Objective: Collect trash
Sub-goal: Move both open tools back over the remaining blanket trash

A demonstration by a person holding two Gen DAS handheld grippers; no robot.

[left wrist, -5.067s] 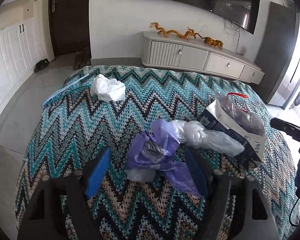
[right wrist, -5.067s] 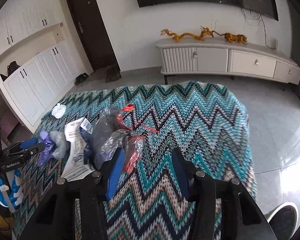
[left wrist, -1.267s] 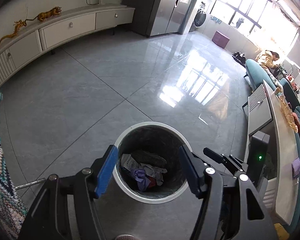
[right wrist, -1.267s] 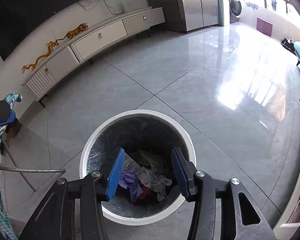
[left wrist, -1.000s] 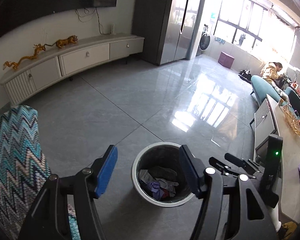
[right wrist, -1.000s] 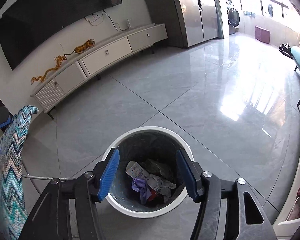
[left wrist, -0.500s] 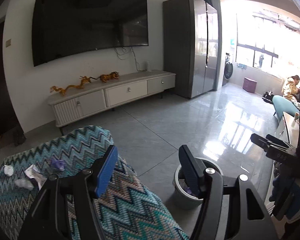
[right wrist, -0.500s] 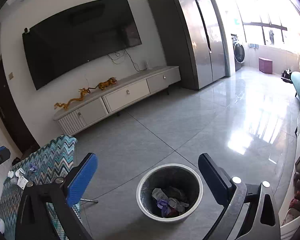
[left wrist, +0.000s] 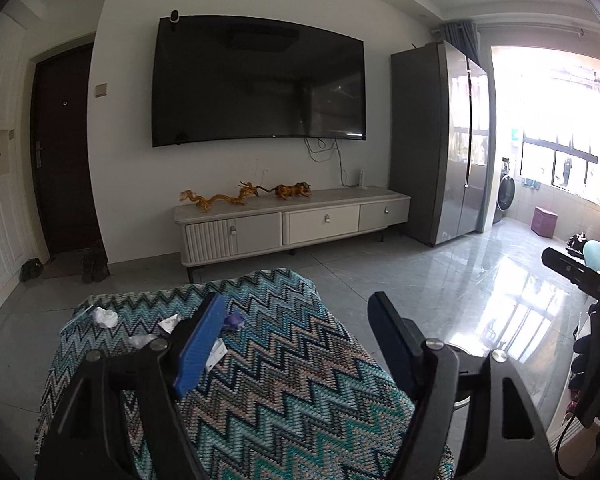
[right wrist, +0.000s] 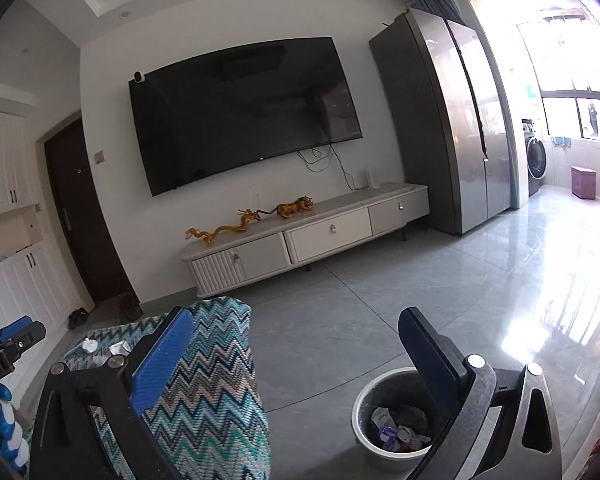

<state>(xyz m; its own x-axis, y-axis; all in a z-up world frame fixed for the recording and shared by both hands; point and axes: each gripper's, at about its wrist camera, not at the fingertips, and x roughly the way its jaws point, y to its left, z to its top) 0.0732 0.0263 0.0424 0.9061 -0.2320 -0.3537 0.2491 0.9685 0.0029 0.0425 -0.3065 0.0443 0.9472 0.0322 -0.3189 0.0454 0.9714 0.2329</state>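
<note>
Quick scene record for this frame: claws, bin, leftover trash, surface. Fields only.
left claw: open, nothing between its fingers, has just been opening
right claw: open wide, nothing between its fingers
bin: on the floor, holds crumpled trash
leftover trash: white wad, purple scrap, small wrappers nearby
surface: zigzag cloth, trash lies at its far end

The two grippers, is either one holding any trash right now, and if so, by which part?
Nothing is held. The left gripper and the right gripper both stand open and empty, their jaws having just opened wider. Scraps lie on the zigzag blanket; others are in the bin.
</note>
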